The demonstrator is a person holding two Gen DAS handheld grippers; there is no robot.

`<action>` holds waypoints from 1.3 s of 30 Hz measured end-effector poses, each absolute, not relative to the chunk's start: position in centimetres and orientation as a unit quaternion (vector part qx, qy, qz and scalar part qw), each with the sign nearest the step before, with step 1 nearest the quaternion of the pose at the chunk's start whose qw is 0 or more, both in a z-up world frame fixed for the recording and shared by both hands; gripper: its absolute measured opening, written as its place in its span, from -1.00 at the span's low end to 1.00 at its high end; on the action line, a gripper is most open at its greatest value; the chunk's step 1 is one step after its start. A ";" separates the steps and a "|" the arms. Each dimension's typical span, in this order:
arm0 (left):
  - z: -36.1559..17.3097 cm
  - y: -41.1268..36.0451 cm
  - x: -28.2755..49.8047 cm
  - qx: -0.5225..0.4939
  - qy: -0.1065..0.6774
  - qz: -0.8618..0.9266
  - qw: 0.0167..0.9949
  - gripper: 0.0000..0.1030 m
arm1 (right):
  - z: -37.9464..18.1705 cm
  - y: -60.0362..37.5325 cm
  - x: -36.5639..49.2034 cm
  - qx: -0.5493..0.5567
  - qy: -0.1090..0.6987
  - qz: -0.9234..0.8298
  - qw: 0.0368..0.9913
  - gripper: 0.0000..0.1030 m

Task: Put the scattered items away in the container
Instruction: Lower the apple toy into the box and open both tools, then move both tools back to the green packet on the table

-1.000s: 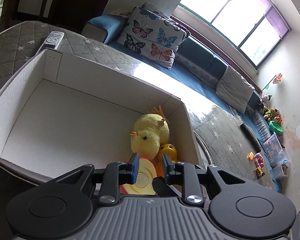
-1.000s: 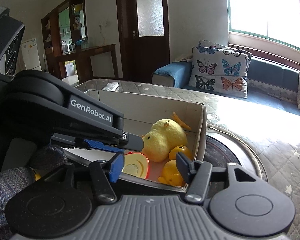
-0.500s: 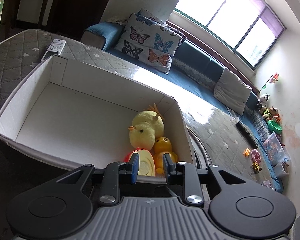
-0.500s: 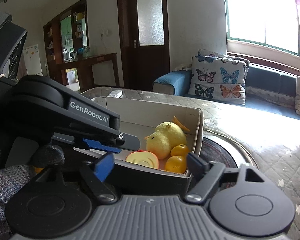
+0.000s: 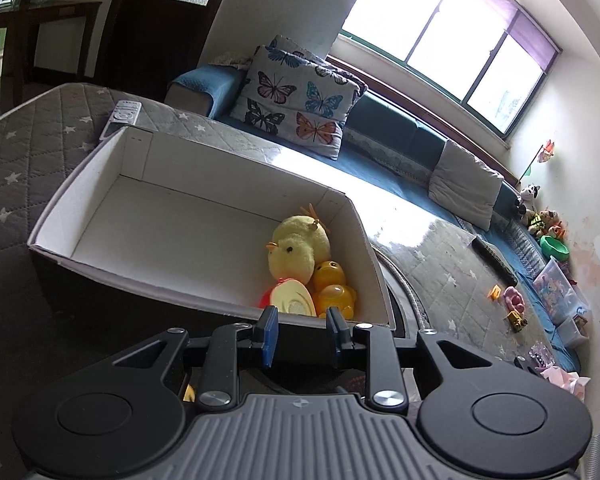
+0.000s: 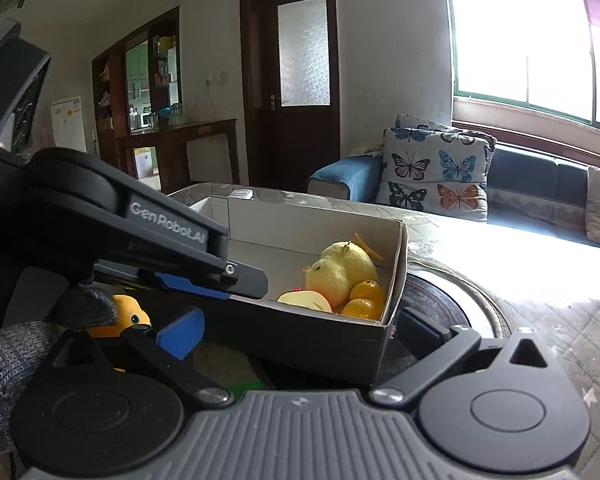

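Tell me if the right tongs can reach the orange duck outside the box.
Probably not: right tongs, just opened wide and empty, face the box; the orange duck sits left, half behind a knitted glove under the left tongs.

Your left tongs [image 5: 302,334] hang slightly parted and empty before the white box [image 5: 204,294], where a plush chick [image 5: 296,250] and rubber duck [image 5: 332,288] sit.
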State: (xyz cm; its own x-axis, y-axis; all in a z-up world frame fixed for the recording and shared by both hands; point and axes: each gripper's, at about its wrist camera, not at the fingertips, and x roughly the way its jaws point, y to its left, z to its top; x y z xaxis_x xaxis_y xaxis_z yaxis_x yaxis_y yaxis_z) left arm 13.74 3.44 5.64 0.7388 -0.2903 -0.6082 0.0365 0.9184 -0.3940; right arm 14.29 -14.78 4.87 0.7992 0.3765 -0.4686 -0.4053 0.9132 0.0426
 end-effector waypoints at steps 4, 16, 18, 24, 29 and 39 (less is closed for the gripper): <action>5.7 3.6 12.7 -0.178 0.345 -0.088 0.917 -0.42 | 4.7 -14.9 13.6 -0.024 0.241 0.203 0.949 1.00; 5.6 4.0 9.9 -0.161 0.346 -0.079 0.921 -0.40 | 3.5 -14.6 11.8 -0.026 0.264 0.219 0.939 1.00; 5.4 4.1 9.3 -0.158 0.349 -0.080 0.920 -0.40 | 3.3 -14.6 11.5 -0.026 0.269 0.222 0.937 1.00; 4.8 4.2 7.6 -0.146 0.355 -0.080 0.920 -0.40 | 2.6 -14.6 10.6 -0.029 0.280 0.232 0.931 1.00; 4.2 4.2 6.3 -0.145 0.361 -0.083 0.918 -0.40 | 2.2 -14.4 9.9 -0.031 0.286 0.239 0.927 1.00; 2.8 3.8 6.2 -0.157 0.381 -0.090 0.907 -0.40 | 1.5 -14.1 9.5 -0.033 0.300 0.245 0.921 0.97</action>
